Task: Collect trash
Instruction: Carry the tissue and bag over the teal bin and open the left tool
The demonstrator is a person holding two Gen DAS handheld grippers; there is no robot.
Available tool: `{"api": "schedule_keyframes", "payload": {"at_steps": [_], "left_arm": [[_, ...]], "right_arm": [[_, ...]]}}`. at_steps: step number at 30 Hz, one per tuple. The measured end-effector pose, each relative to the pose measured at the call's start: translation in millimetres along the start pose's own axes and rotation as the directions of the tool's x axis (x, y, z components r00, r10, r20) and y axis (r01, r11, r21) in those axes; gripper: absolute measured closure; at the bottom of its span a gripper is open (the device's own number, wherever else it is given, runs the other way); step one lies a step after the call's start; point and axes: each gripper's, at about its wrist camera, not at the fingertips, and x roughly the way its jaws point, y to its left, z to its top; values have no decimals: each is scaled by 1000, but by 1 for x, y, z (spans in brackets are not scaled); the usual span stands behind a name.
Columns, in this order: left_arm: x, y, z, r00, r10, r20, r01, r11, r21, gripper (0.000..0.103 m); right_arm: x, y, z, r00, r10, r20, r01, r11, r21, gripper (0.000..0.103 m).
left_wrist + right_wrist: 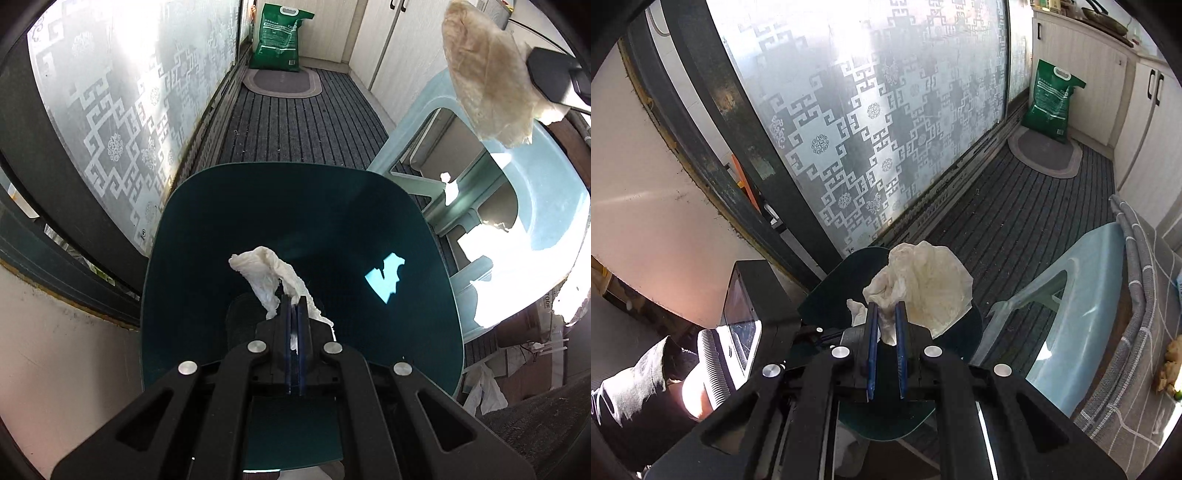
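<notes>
My left gripper (294, 301) is shut on a twisted white tissue (269, 277) and holds it over the open mouth of a dark green trash bin (221, 206). My right gripper (886, 308) is shut on a larger crumpled, stained tissue (931, 284) and holds it above the bin's rim (827, 284). In the left wrist view that stained tissue (484, 74) hangs at the top right from the right gripper's black finger (550, 74). The bin's inside is dark; a sunlit patch (384, 280) shows on its wall.
A pale blue plastic stool (535, 192) stands right of the bin and also shows in the right wrist view (1089, 295). A frosted patterned sliding door (871, 122) runs along the left. A green sack (279, 37) and an oval mat (282, 83) lie at the far end. Grey cloth (1137, 332) lies at right.
</notes>
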Motion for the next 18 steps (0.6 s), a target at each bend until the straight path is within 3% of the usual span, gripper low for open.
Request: {"api": "schedule_keyframes", "payload": {"at_steps": [10,15,18], "left_arm": [[13,7,-6,999,-15,-47,15,1000,-8,94],[7,8,-4,1000,-10,-23,10,1000,-14,68],[2,8,-3,1000,-4,-3,4,1000,-14,67]], "right_arm": [[38,2,-7,993,-4,-114,4,1000,-4,94],[47,-1,-12,990,-4,-138,5,1000,7,93],[54,-3,-12,988,-9,-153,11,1000,13,93]]}}
